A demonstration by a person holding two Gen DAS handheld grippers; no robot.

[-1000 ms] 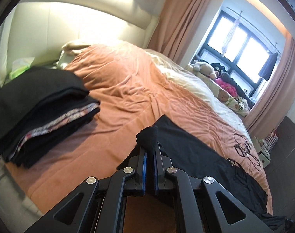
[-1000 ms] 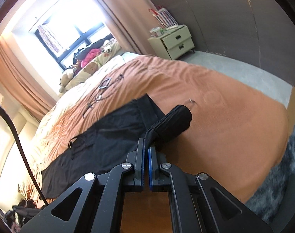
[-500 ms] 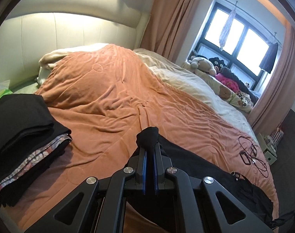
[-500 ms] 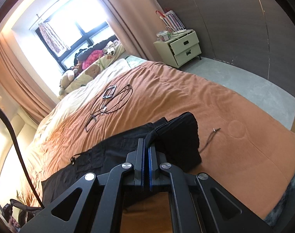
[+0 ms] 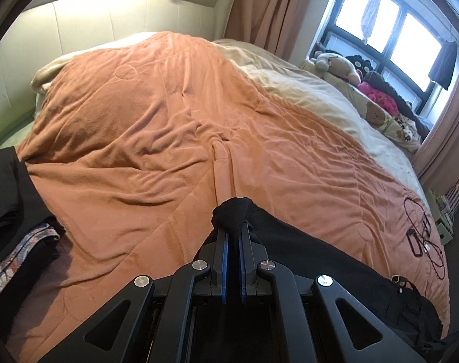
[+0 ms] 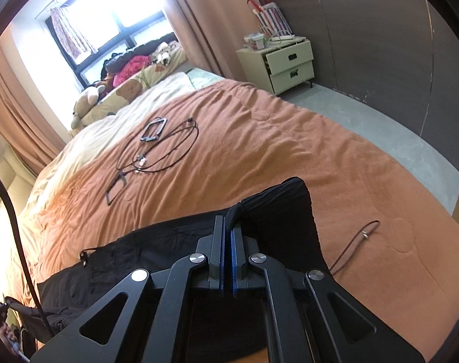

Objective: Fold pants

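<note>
Over the last second both claws have been carried across the bed with the fabric kept pinched: in the left wrist view the stack of folded dark clothes [image 5: 14, 227] has slid from beside the claw out to the far left edge, and in the right wrist view the black pants [image 6: 175, 242] have been drawn from a bunched roll into a flatter panel. This is judged to be the spreading or carrying-over stage of a fold, with the fold itself not yet laid down. The left claw [image 5: 231, 236] is clenched on a small bunch of black cloth that pokes up just beyond its tips; the right claw [image 6: 227, 227] is clenched on a pinched edge of the same garment. The pants lie on the orange blanket [image 5: 168, 121], trailing from the left claw away to its right and lower right, and spreading to both sides of the right claw. The cloth looks thin, matte and limp, with a drawcord [image 6: 362, 236] lying loose on the blanket to the right of the right claw. Cables and a small frame [image 6: 156, 145] lie well ahead of that claw.
</note>
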